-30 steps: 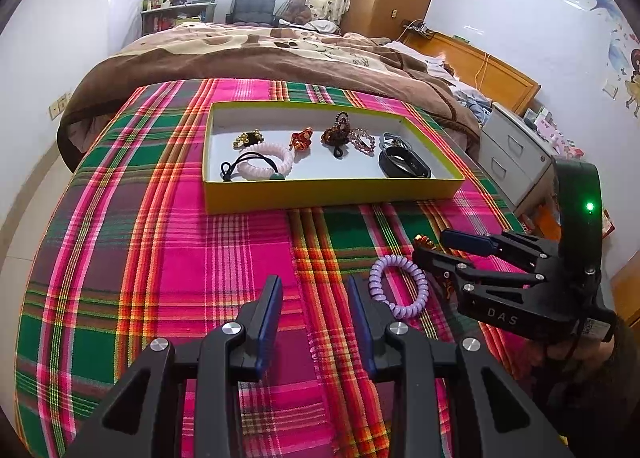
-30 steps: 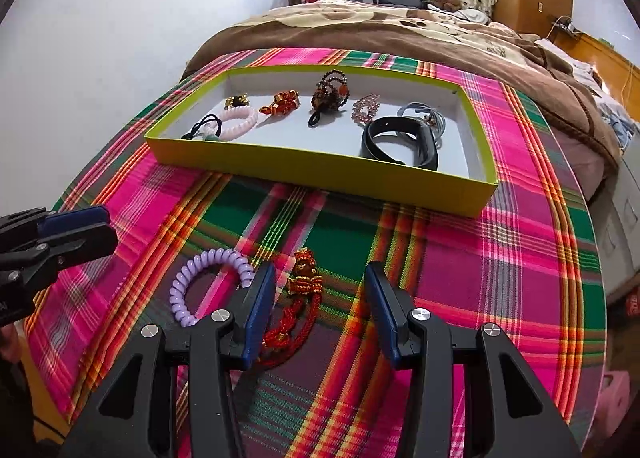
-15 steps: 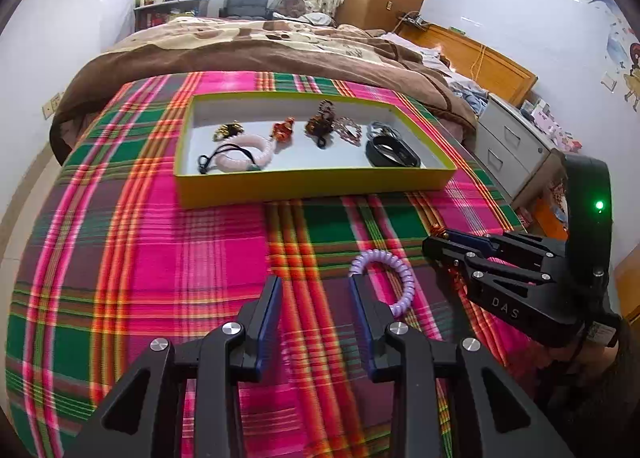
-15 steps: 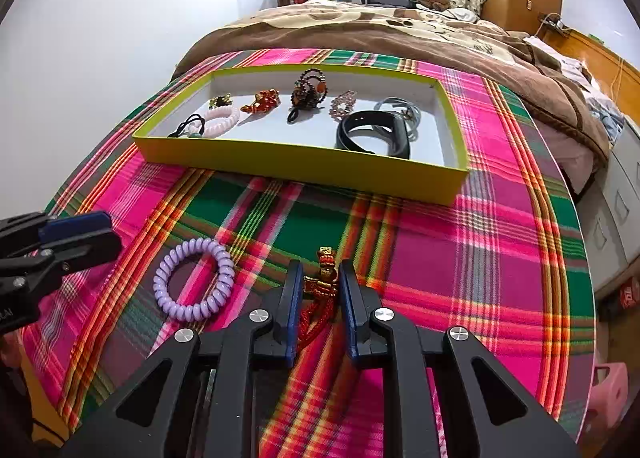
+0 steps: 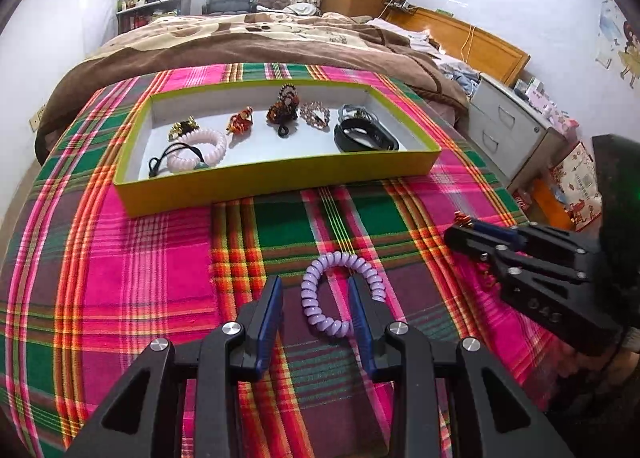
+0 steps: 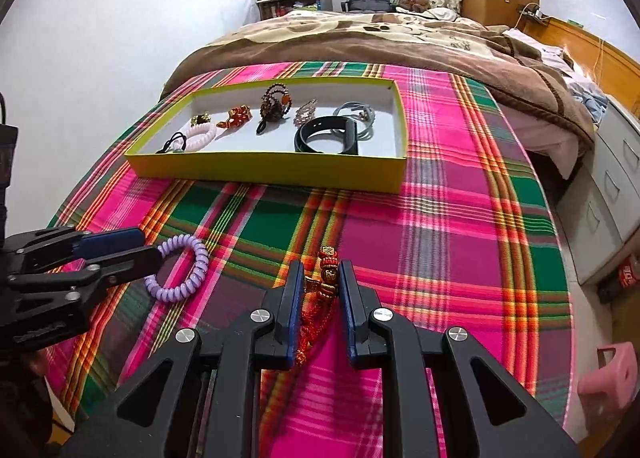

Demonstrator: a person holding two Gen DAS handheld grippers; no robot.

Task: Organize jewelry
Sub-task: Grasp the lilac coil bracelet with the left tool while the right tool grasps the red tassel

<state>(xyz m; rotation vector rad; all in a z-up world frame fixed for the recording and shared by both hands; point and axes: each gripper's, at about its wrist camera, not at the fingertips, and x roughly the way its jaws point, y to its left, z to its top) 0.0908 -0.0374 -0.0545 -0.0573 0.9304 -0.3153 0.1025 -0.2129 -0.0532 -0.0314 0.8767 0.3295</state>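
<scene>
The right gripper (image 6: pixel 319 290) has its jaws drawn close together and clamped on a red-and-gold knotted charm (image 6: pixel 326 278). The charm's beaded head pokes out just past the fingertips, and its red cord trails back between the blue pads toward the gripper body. In the left wrist view the same gripper (image 5: pixel 460 232) shows from the side, with a bit of the gold and red trim sticking out at its tip.

The left gripper (image 5: pixel 316 300) stands about half open and grips nothing. A lilac spiral hair tie (image 5: pixel 342 294) lies flat on the plaid cloth (image 5: pixel 140 278), and the jaws straddle its near left part: the right finger reaches inside the loop, the left finger sits outside it on the cloth. I cannot tell whether either pad touches the coil.

Straight ahead of both pairs of jaws, well beyond the fingertips, sits a yellow-green tray (image 5: pixel 280 181) with a white floor. It holds a pink spiral hair tie (image 5: pixel 198 149), a black wristband (image 5: pixel 366 137), a dark beaded bracelet (image 5: pixel 284 109) and several smaller trinkets.
</scene>
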